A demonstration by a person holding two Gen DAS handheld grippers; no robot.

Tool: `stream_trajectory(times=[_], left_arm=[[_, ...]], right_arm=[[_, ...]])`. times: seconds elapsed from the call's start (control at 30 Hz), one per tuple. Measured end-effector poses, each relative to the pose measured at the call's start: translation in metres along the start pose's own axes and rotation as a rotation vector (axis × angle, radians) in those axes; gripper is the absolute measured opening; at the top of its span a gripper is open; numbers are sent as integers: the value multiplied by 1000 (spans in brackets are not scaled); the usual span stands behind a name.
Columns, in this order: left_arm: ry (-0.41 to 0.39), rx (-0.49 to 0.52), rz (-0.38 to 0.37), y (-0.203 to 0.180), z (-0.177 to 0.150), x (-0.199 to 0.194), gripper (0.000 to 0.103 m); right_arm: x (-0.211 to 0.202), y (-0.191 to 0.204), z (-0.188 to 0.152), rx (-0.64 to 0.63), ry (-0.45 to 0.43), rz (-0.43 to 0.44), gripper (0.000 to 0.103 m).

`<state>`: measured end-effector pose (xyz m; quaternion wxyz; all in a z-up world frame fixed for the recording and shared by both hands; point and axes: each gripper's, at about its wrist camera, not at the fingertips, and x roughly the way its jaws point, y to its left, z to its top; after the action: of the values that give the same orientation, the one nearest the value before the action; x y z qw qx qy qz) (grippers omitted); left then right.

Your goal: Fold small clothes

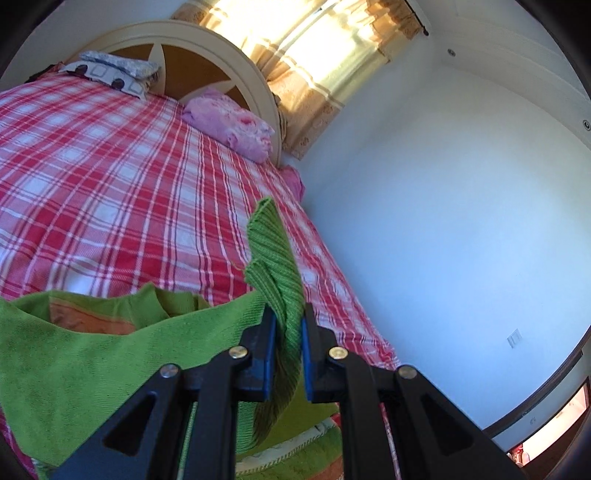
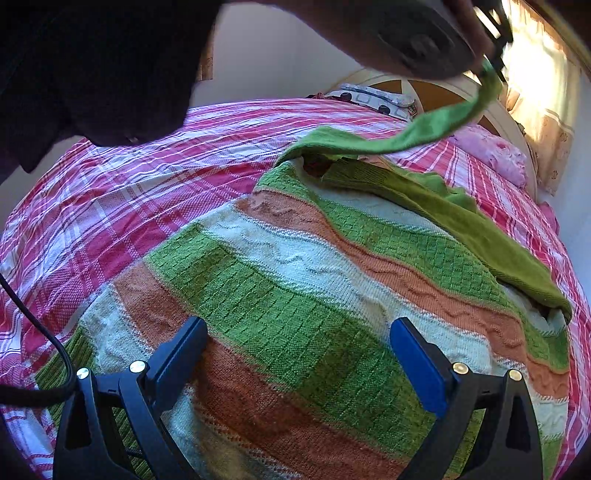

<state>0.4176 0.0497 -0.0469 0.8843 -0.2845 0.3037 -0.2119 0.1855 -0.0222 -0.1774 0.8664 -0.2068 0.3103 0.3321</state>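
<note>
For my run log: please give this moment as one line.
left gripper: shut on green sleeve | right gripper: open above striped sweater

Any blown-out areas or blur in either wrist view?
Left wrist view: sunlit beige curtains blown out at top, fisheye bends the red plaid bedspread. Right wrist view: same curtain glare top right, a dark blurred hand close to the lens blocks the top.

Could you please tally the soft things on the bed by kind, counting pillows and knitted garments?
Pillows: 3, namely a pink floral pillow, a white pillow with dark square prints and a grey-blue patterned pillow lying on it.
Knitted garments: 1, a green, orange and white striped sweater.
Total: 4
</note>
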Motion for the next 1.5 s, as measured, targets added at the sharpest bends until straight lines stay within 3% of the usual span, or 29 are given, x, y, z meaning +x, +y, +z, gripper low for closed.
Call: stream_trajectory(times=[0.3, 0.47, 0.5, 0.57, 0.7, 0.83, 0.93, 1.0, 1.1, 1.23, 1.4, 1.5], left_arm=[[202, 49, -1, -7, -29, 48, 19], [154, 146, 29, -7, -27, 7, 53], [136, 164, 44, -2, -27, -7, 56], [93, 200, 119, 15, -28, -32, 65], [20, 277, 387, 64, -52, -88, 68], [36, 242, 519, 104, -85, -116, 68], [62, 214, 547, 120, -101, -117, 68], [60, 203, 527, 122, -106, -112, 69], [67, 237, 602, 124, -109, -101, 70], [152, 182, 650, 143, -115, -90, 74], [73, 119, 644, 150, -116, -108, 81], [34, 41, 621, 162, -115, -120, 91]], right_arm=[[2, 0, 1, 3, 4, -2, 100], [3, 1, 1, 1, 7, -4, 100], [3, 1, 1, 1, 7, -4, 100], [4, 1, 2, 0, 7, -5, 100], [4, 2, 2, 0, 9, -5, 100], [5, 0, 2, -1, 15, -5, 100], [5, 1, 2, -2, 19, -6, 100], [5, 1, 2, -2, 19, -7, 100], [5, 0, 2, 1, 14, -5, 100], [2, -9, 4, 37, 29, 22, 100], [-46, -47, 25, 130, -74, 25, 100], [-68, -100, 42, 228, -93, -47, 100]])
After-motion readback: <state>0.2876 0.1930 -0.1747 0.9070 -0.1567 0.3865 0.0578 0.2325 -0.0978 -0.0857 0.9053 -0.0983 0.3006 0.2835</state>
